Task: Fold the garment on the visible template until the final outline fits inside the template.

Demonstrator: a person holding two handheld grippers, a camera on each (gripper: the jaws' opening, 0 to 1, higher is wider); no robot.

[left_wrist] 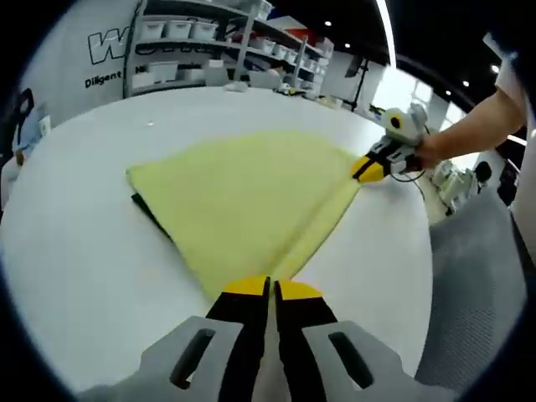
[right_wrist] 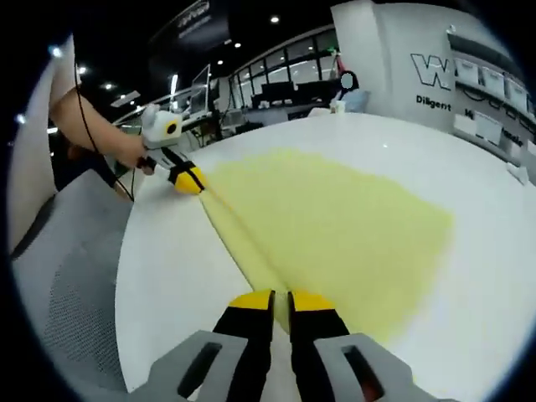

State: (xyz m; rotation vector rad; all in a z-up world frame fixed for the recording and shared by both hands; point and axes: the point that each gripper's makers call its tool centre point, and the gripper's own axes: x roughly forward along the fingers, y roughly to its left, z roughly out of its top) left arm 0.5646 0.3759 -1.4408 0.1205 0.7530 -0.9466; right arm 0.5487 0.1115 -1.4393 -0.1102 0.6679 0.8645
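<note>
left gripper view: left tongs (left_wrist: 271,289) pinching near corner of yellow garment (left_wrist: 243,197) spread on white table (left_wrist: 84,260); right tongs (left_wrist: 365,170) pinching its far corner | right gripper view: right tongs (right_wrist: 280,299) pinching garment (right_wrist: 335,222) edge; left tongs (right_wrist: 191,181) pinching far corner

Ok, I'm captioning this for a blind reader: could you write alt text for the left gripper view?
A yellow garment lies folded on a white table, pinched at its near corner by the left gripper and at its far corner by the right gripper, held in a person's hand. A dark template edge peeks out beneath its left side.
</note>
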